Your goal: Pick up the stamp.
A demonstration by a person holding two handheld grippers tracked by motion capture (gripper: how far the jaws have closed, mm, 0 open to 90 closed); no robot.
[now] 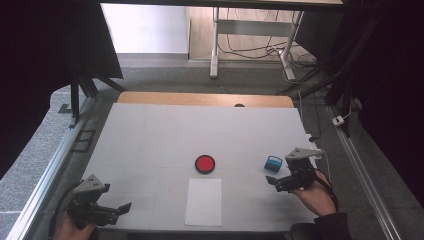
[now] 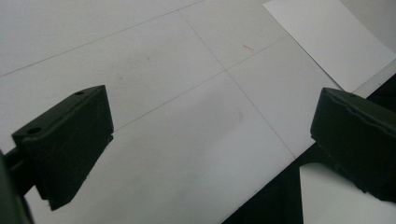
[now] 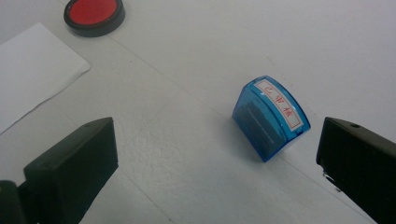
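A small blue stamp with a white label in red characters lies tilted on the white table. My right gripper is open just short of it; the stamp sits ahead of the jaws, nearer the right-hand one, untouched. A round red ink pad in a black rim lies at the table's middle. A white sheet of paper lies in front of the pad. My left gripper is open and holds nothing, low over the near left of the table.
The table's near edge runs just under my left gripper. A wooden strip borders the far edge. Aluminium rails flank both sides, with table legs and cables on the floor beyond.
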